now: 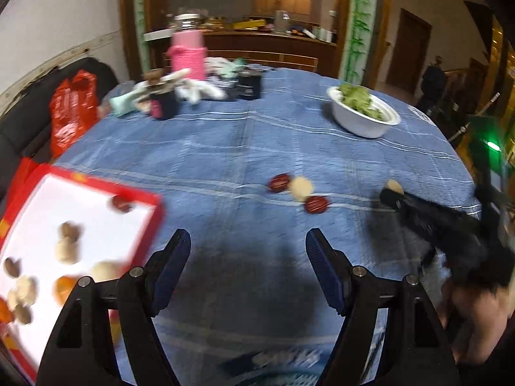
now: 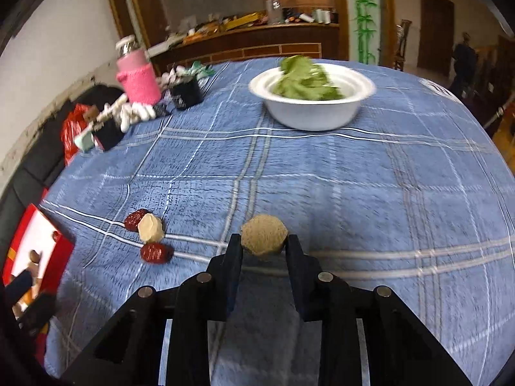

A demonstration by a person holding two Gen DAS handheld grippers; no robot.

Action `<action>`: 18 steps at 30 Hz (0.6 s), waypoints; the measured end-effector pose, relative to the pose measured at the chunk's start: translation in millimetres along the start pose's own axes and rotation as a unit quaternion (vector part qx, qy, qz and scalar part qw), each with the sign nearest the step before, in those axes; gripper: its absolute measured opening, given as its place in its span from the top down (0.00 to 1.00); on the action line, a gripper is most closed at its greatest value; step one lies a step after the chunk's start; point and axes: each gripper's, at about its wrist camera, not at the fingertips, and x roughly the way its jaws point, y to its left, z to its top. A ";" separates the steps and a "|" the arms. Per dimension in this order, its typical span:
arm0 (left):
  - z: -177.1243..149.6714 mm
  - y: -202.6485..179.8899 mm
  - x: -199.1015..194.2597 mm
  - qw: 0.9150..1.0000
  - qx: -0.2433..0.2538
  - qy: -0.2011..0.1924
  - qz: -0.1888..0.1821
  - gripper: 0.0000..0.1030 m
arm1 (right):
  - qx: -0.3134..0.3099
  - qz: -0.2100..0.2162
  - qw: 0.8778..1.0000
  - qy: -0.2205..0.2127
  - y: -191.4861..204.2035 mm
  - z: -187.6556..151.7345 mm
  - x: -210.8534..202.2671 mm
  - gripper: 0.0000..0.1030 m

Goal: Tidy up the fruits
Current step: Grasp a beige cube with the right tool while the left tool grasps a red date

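My right gripper [image 2: 264, 241] points down at the blue checked tablecloth, shut on a tan round fruit [image 2: 264, 236] with a pad against each side. The left wrist view shows that gripper [image 1: 391, 194] at the right, the tan fruit [image 1: 395, 186] at its tip. My left gripper [image 1: 248, 241] hangs open over bare cloth with nothing between its fingers. Two red dates [image 2: 136, 218] [image 2: 156, 252] and a pale fruit [image 2: 150, 227] lie together on the cloth, ahead of the left gripper. A red box with a white floor [image 1: 64, 199] at the left holds several fruits.
A white bowl [image 2: 312, 112] of green leaves stands at the far right of the table. A pink-sleeved bottle [image 2: 138, 77], dark jars and small packets crowd the far left corner. A red bag [image 1: 72, 112] lies off the table's left edge. A person stands far back right.
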 end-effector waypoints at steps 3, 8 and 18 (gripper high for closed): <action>9.1 -21.6 19.5 1.000 0.003 0.002 -0.006 0.28 | 0.024 0.013 0.999 -0.020 -17.1 -8.6 -20.4 0.72; 15.3 -41.9 51.7 1.000 -0.003 0.022 -0.001 0.28 | 0.060 0.037 0.996 -0.050 -36.8 -10.0 -39.6 0.72; 14.3 -50.8 75.8 0.999 0.003 0.039 0.023 0.76 | 0.051 0.061 0.995 -0.057 -31.0 -9.9 -41.6 0.73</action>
